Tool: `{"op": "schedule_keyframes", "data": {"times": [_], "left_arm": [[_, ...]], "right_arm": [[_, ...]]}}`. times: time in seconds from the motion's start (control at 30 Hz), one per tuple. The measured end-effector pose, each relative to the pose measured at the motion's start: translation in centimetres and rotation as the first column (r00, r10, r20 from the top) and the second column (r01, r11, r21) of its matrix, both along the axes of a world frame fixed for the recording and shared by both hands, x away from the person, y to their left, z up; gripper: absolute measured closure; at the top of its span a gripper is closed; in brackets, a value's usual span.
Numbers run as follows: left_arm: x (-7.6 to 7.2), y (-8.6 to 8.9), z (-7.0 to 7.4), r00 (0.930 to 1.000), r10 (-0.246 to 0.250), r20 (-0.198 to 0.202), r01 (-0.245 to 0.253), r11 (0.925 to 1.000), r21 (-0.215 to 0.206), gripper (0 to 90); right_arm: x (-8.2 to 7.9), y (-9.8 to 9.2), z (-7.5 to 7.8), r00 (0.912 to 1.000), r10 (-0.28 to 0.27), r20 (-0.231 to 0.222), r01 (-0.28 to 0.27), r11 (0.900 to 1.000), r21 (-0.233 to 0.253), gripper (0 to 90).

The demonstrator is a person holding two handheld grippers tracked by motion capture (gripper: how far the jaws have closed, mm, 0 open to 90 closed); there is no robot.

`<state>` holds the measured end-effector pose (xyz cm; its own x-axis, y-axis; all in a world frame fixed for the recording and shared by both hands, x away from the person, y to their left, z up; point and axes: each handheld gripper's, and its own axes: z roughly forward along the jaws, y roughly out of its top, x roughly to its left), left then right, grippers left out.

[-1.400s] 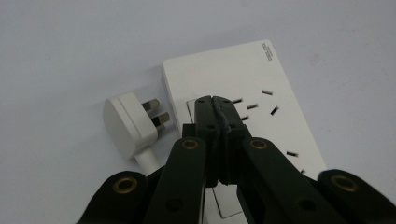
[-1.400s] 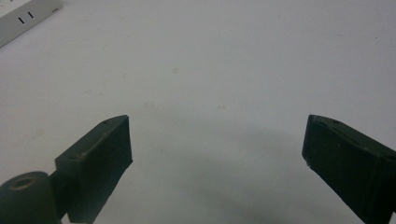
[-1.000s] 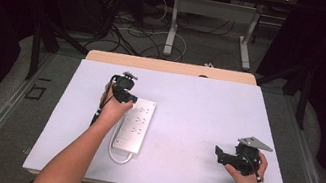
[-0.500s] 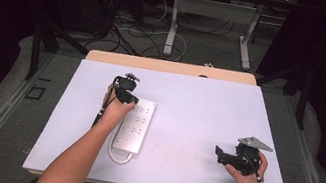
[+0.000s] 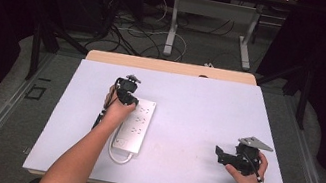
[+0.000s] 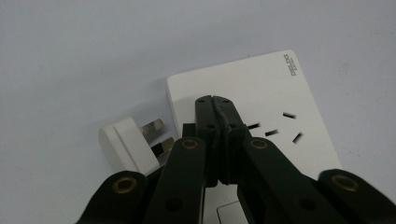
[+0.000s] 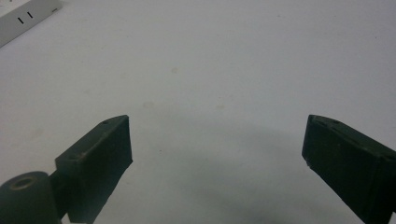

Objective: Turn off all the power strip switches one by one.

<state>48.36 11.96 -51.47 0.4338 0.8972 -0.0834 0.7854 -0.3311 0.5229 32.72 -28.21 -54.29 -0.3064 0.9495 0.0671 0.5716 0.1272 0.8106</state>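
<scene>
Hovering over power strip (image 6: 261,93), left gripper (image 6: 214,100) jaws together, plug (image 6: 128,144) beside; right gripper (image 7: 215,140) jaws wide apart.

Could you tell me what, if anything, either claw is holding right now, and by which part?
Nothing is held. The left claw is shut empty above the power strip, with the plug lying free beside it; the right claw is open over bare table.
</scene>
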Motion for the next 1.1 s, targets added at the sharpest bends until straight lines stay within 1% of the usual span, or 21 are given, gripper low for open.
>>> {"op": "schedule_keyframes", "data": {"times": [0.13,0.17,0.6,0.7,0.83,0.9,1.1], "left_arm": [[0.01,0.01,0.0,1.0,-0.002,-0.003,0.002,1.0,-0.001,90.0],[-0.03,-0.02,-0.02,1.0,0.005,-0.007,-0.005,1.0,-0.007,90.0],[-0.03,-0.05,-0.01,1.0,0.004,-0.006,-0.004,1.0,-0.001,90.0],[-0.02,-0.02,-0.03,0.9999,0.007,-0.009,-0.007,1.0,-0.007,90.0],[0.08,-0.01,-0.14,0.9997,0.003,-0.024,-0.003,0.9999,-0.011,90.0],[0.16,0.0,-0.19,0.9998,0.004,-0.019,-0.004,0.9999,-0.017,90.0],[0.15,-0.16,-0.2,0.9999,0.004,-0.014,-0.004,1.0,-0.004,90.0]], "right_arm": [[-0.03,0.08,0.02,1.0,-0.001,-0.001,0.001,1.0,0.003,7.7],[-0.03,0.08,0.02,1.0,-0.001,-0.001,0.001,1.0,0.003,7.7],[-0.01,0.07,0.02,1.0,0.001,0.001,-0.001,1.0,0.002,7.7],[0.0,0.07,0.01,1.0,0.001,0.001,-0.001,1.0,0.001,7.7],[-0.03,0.12,0.02,1.0,-0.001,-0.001,0.001,1.0,0.003,7.7],[-0.05,0.13,0.02,1.0,0.0,0.0,0.0,1.0,0.002,7.7],[-0.06,-0.01,0.05,1.0,-0.002,0.002,0.002,1.0,0.004,7.7]]}}
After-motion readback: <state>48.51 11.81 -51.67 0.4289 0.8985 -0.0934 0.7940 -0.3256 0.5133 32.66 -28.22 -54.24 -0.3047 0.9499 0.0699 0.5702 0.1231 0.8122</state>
